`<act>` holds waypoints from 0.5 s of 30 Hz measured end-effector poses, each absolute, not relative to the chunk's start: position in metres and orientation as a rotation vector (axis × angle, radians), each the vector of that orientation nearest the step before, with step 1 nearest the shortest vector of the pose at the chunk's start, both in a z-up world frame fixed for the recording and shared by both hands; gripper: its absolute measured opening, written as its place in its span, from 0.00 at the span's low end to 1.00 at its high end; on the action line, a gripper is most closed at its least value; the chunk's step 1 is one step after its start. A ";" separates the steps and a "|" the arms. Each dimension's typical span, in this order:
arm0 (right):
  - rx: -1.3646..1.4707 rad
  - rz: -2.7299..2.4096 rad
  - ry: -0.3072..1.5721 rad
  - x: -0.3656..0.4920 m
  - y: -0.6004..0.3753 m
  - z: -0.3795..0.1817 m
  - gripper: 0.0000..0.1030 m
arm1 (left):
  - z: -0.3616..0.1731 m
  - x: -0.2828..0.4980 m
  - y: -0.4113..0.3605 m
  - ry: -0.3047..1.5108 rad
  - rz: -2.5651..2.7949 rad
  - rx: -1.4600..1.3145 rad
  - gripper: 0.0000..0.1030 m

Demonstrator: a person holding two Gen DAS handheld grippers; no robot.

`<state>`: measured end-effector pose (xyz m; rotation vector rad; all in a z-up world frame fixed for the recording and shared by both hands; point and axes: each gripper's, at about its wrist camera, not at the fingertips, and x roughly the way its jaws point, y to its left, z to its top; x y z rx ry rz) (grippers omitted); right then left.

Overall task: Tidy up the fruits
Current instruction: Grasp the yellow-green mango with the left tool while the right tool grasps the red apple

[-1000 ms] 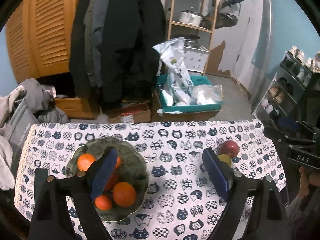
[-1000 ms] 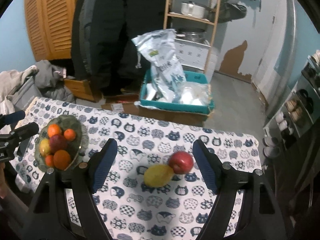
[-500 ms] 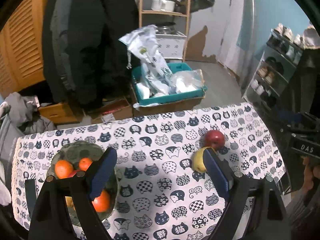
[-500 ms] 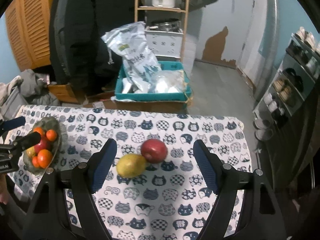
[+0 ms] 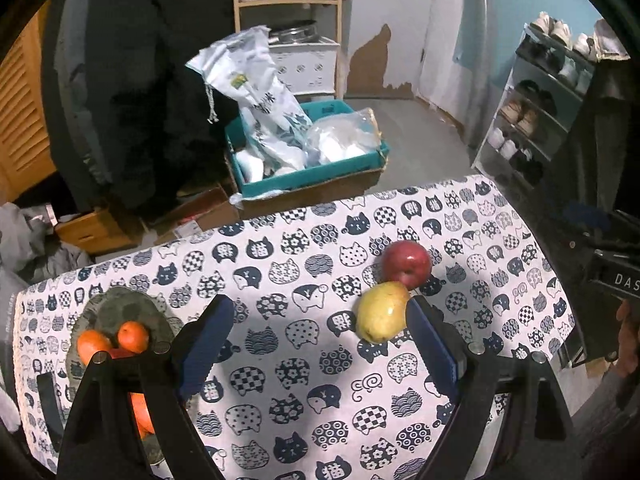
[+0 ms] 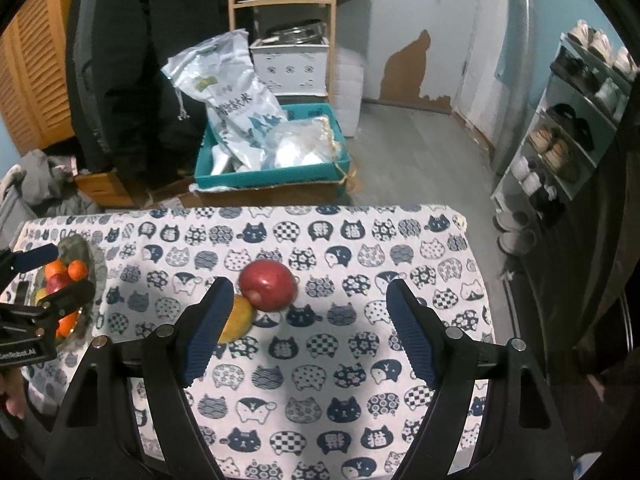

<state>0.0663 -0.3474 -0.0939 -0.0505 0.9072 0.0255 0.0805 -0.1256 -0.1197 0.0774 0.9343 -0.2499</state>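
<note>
**Cat-print tablecloth, two loose fruits, bowl at far left**

Cluttered room behind the table: wooden shelf unit [image 6: 280, 20] with a white pot on it, a teal crate [image 6: 272, 176] of plastic bags on the floor, dark coats hanging to the left, a shoe rack [image 6: 568, 128] at the right wall. Tablecloth [image 6: 320, 380] is white with dark blue cat faces.

Left gripper [image 5: 320, 344]: jaws spread wide, nothing between them. Its blue pads [image 5: 206, 344] point forward over the cloth. Yellow-green pear [image 5: 382, 312] lies just inside and ahead of this gripper's right finger, close to the pad; contact cannot be confirmed. Red apple [image 5: 406, 264] sits just beyond the pear, touching it. Glass bowl [image 5: 120, 308] is at the gripper's left, partly hidden behind the left finger; oranges [image 5: 132, 336] show in it.

Right gripper [image 6: 310, 328]: jaws also wide apart, holding nothing. From this view the red apple [image 6: 268, 286] lies between the fingers, nearer the left one and slightly ahead of the tips. The pear [image 6: 238, 320] is largely hidden behind the left pad [image 6: 208, 332]. Bowl [image 6: 76, 248] is well off to this gripper's left, near the table edge, holding oranges [image 6: 76, 270] and a darker red fruit. The left gripper [image 6: 52, 276] appears there, over the bowl side of the table
</note>
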 end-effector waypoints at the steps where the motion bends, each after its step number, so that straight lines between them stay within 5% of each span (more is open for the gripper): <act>1: -0.047 0.021 0.913 0.067 -0.350 -0.097 0.76 | -0.122 0.082 -0.128 0.942 -0.254 0.076 0.86; 15: 0.005 0.005 1.026 0.089 -0.374 -0.152 0.76 | -0.174 0.108 -0.171 1.041 -0.294 0.106 0.86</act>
